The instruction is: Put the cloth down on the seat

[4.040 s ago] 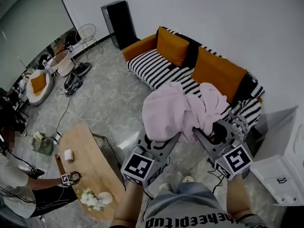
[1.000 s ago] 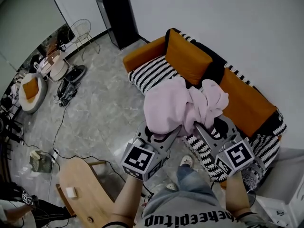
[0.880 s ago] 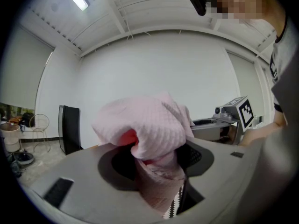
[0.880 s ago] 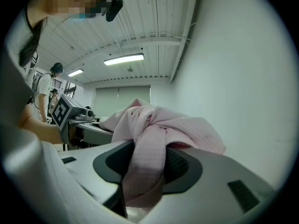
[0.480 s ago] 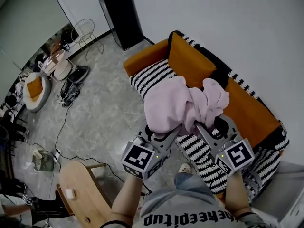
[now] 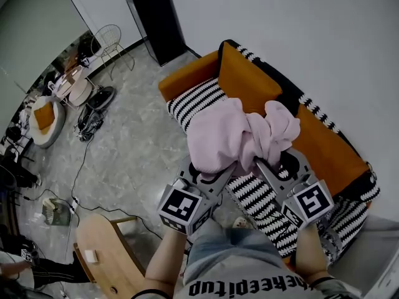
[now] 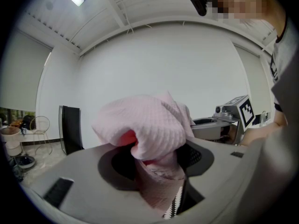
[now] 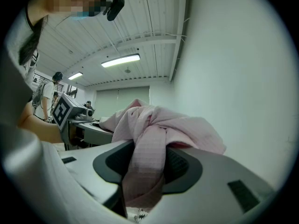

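A bunched pink cloth [image 6: 240, 136] hangs in the air between both grippers, over the front of a sofa. The left gripper [image 6: 232, 166] is shut on the cloth's left part [image 7: 149, 134]. The right gripper [image 6: 257, 162] is shut on its right part [image 8: 147, 148]. Below lies the sofa's black-and-white striped seat [image 6: 196, 101], backed by orange cushions [image 6: 249, 80]. In both gripper views the pink fabric fills the gap between the jaws and hides the fingertips.
A black speaker [image 6: 156, 23] stands by the white wall, left of the sofa. A wooden table [image 6: 106, 254] sits at the lower left, with cables on the grey floor [image 6: 124, 148]. A wire chair [image 6: 109, 39] and clutter stand far left. The person's legs [image 6: 240, 273] are at the bottom.
Over four seconds the person has stepped closer to the sofa, so its striped seat now lies under the held cloth. Both grippers have kept their grip and hardly moved in the last second.
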### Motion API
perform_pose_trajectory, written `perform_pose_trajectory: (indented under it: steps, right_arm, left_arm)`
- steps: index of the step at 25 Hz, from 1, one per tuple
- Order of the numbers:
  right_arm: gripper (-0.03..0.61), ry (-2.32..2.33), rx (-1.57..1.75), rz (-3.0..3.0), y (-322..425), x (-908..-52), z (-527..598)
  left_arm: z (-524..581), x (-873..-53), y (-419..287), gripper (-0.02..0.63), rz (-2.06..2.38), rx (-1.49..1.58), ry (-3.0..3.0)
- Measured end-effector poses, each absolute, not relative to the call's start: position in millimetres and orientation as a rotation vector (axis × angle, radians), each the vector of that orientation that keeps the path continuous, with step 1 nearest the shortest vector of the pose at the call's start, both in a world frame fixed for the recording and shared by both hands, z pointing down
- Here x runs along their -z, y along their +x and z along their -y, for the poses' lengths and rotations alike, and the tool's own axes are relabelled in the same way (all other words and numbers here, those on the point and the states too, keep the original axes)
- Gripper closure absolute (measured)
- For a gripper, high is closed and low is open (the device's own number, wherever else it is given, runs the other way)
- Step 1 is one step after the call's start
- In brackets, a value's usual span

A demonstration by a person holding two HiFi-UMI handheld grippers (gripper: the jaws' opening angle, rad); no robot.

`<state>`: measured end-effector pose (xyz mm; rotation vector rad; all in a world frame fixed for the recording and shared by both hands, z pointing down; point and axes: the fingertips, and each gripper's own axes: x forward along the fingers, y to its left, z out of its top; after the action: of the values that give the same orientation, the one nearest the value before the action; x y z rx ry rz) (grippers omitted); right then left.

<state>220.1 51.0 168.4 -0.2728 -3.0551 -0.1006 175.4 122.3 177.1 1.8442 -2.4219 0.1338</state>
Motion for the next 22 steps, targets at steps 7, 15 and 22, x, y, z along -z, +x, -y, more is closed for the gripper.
perform_pose_trajectory:
  steps: [7,15,22]
  right_arm:
    - [0.376,-0.234,0.094,3.049,202.4,-167.6,-44.3]
    - [0.376,-0.140,0.083,3.045,161.5,-165.7,-33.7]
    - [0.376,-0.003,0.051,3.029,115.8,-169.7,-22.8]
  left_arm:
    - [-115.0,-177.5,155.1,0.353,2.396,-0.122,1.864]
    - [-101.4,-175.2,110.4,0.353,2.329,-0.129,1.935]
    - [-85.2,-178.4,59.5,0.351,2.223,-0.145,2.038]
